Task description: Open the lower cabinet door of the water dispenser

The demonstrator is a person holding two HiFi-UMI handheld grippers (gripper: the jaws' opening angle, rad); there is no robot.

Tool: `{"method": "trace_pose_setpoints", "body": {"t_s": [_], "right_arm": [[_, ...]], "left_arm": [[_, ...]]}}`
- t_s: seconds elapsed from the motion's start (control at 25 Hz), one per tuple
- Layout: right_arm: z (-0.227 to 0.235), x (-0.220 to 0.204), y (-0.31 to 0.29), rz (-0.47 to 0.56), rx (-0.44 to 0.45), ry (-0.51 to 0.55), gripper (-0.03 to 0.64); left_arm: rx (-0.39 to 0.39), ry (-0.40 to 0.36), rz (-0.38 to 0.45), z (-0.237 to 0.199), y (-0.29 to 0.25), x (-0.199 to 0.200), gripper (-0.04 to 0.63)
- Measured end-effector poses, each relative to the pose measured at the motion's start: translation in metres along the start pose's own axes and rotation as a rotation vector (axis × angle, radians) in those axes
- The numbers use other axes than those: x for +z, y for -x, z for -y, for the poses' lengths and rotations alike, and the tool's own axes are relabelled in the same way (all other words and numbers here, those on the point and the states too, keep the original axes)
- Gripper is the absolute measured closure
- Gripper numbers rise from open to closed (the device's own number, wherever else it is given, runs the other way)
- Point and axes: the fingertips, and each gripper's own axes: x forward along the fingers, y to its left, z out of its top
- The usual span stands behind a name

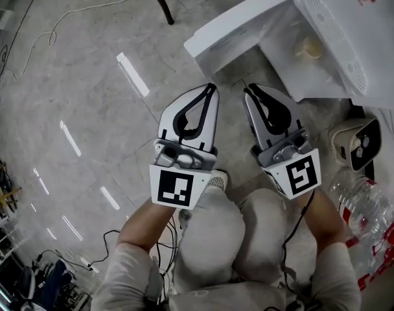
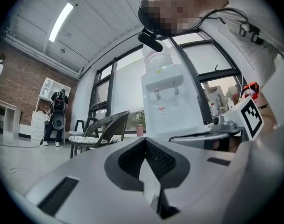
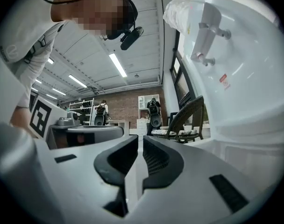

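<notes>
The white water dispenser [image 1: 339, 37] stands at the upper right of the head view. Its lower cabinet door [image 1: 236, 28] is swung wide out toward the left, and a pale yellowish thing shows inside the cabinet. Both grippers hover side by side just short of the door, touching nothing. My left gripper [image 1: 212, 87] has its tips together and is empty; in the left gripper view [image 2: 143, 141] the dispenser [image 2: 172, 101] stands ahead. My right gripper [image 1: 247, 89] is shut down to a thin slit and holds nothing; its own view [image 3: 140, 139] has the dispenser [image 3: 244, 78] close on the right.
A beige device [image 1: 356, 141] and clear plastic bottles [image 1: 365, 206] lie on the floor right of my right arm. A dark wicker chair [image 2: 97, 129] stands beyond the dispenser. A white cable [image 1: 41, 41] trails over the grey floor at the upper left. People stand far off by a brick wall.
</notes>
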Motion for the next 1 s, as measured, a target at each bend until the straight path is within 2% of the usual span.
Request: {"method": "trace_pose_setpoints", "body": {"t_s": [0.32, 0.6, 0.72, 0.84, 1.0], "right_arm": [[0.006, 0.171, 0.067, -0.001, -0.17, -0.07, 0.574], [0.003, 0.373, 0.128, -0.029, -0.308, -0.042, 0.574], [0.002, 0.458, 0.159, -0.038, -0.395, -0.056, 0.574], [0.002, 0.541, 0.191, -0.015, -0.487, -0.058, 0.574], [-0.004, 0.622, 0.243, 0.017, -0.588, -0.032, 0.574]], "left_arm": [[-0.021, -0.001, 0.009, 0.025, 0.002, 0.177, 0.594], [-0.058, 0.05, 0.015, 0.034, 0.018, 0.384, 0.594], [-0.043, 0.062, 0.008, 0.028, 0.028, 0.472, 0.594], [-0.05, 0.071, 0.041, 0.023, 0.03, 0.558, 0.594], [-0.091, 0.075, 0.06, 0.035, 0.037, 0.63, 0.594]]}}
